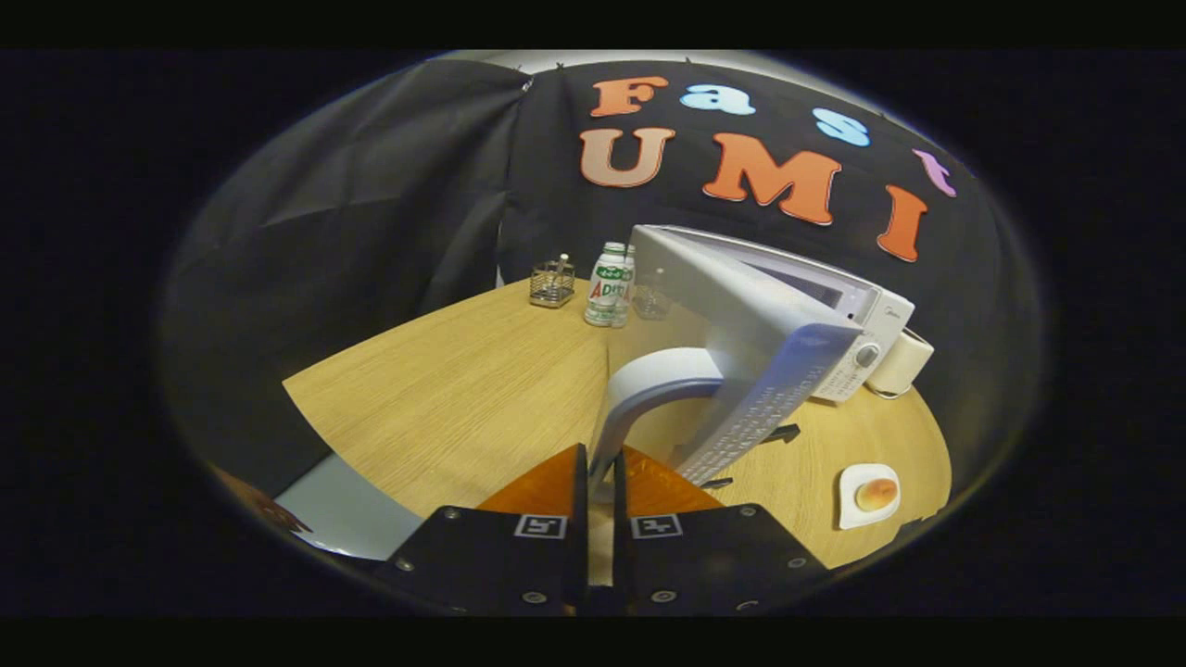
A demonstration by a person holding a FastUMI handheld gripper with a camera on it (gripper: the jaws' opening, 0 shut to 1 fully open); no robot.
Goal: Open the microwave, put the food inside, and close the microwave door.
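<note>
Microwave (834,306) sits on the wooden table (445,398), and its door (741,343) is swung out, edge-on toward the camera, long edge running from the microwave's far top corner down to the tongs (600,482). The curved door handle (649,389) arcs from the door down between the two fingers, and the tongs are drawn close together, clamped on the handle's lower end. One control knob (867,355) shows on the microwave's front panel. One white plate (866,496) with one bun (876,492) lies on the table, beside the microwave's near corner. Beyond the door stand one pack of small white bottles (610,285), one wire holder (552,283) and one clear glass (651,298). One cream object (903,366) sits just behind the microwave.
</note>
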